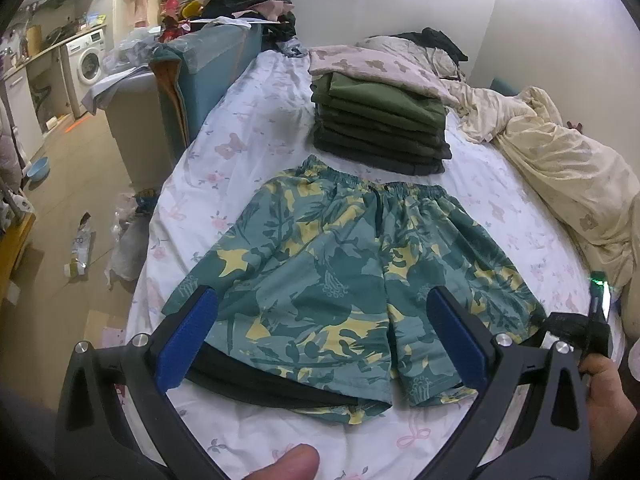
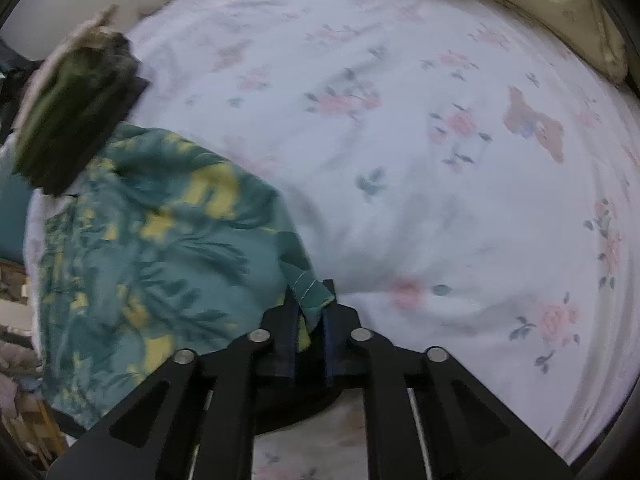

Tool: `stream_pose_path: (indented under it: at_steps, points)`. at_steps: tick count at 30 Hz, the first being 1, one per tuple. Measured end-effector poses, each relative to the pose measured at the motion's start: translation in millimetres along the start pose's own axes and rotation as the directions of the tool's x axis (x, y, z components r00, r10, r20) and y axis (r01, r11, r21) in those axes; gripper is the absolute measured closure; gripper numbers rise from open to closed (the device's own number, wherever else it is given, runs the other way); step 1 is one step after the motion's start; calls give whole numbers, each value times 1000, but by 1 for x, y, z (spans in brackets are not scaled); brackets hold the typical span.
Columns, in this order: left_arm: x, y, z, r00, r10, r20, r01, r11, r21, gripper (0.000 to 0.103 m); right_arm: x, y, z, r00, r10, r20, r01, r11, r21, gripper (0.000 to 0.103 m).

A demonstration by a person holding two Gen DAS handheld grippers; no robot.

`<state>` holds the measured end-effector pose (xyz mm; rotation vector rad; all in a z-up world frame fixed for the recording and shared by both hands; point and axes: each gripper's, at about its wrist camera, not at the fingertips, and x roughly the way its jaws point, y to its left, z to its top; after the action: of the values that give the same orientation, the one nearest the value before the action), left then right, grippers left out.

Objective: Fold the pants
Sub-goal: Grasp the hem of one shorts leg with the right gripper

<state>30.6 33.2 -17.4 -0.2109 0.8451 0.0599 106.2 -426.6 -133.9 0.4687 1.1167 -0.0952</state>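
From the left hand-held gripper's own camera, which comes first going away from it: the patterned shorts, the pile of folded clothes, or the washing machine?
1. Shorts, spread flat just ahead of the left hand-held gripper.
2. Pile of folded clothes, past the waistband on the bed.
3. Washing machine, far left, across the room.

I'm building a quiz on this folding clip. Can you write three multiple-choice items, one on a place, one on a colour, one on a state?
1. Where is the stack of folded clothes?
A. beyond the shorts' waistband
B. on the floor
C. on the shorts

2. The shorts are printed in:
A. red and white
B. teal and yellow
C. plain black

3. The right gripper is:
A. wide open
B. shut on the shorts' hem
C. holding a pillow

Key: 1 A, the stack lies past the waistband; 2 B, leafy print; 3 B, hem pinched, while the left gripper is open.
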Motion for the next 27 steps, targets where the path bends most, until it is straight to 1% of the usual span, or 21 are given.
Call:
stream_pose_path:
  at_steps: [3,5,6,7,9,11,13,14,16,17,20,22,24,27]
  points:
    - [-3,2,0,1000,1,6,-1,1000,-5,0,-26,24,-3,992,87,96,-77,992,-99,97]
    - [-5,3,0,1000,2,9,-2,1000,-8,0,-45,47,-9,977,154,145,-126,974,-189,98]
    - [-5,4,0,1000,4,12,-4,1000,-6,1,-50,55,-12,970,184,157,-148,965,-217,98]
    - [-6,4,-1,1000,7,16,-7,1000,-2,0,-61,69,-19,953,251,171,-200,942,-269,98]
    - [-8,5,-1,1000,12,23,-12,1000,3,0,-74,92,-28,926,333,181,-257,903,-345,98]
    - [-9,5,-1,1000,11,25,-11,1000,1,1,-89,116,-44,889,431,154,-339,846,-411,98]
    - [-9,7,-1,1000,12,22,-12,1000,-3,0,-91,133,-56,871,479,105,-390,806,-446,98]
    - [-9,8,-1,1000,17,20,-17,1000,-3,0,-88,143,-66,862,504,51,-425,776,-466,98]
    - [-8,8,0,999,49,21,-49,999,6,1,-77,163,-87,860,508,-52,-461,729,-506,98]
    - [-7,8,0,998,61,18,-61,998,9,1,-67,175,-102,863,491,-116,-472,705,-530,98]
    - [-1,12,3,998,68,-16,-68,998,-4,1,-46,190,-126,884,425,-194,-455,694,-558,98]
    - [5,13,5,997,54,-52,-54,998,-6,1,-36,192,-131,899,387,-206,-433,709,-557,98]
    - [17,11,10,993,32,-114,-31,999,10,1,-28,189,-127,902,377,-211,-430,734,-525,98]
    - [37,1,24,978,-24,-208,30,999,28,1,-30,179,-122,902,382,-202,-431,761,-485,98]
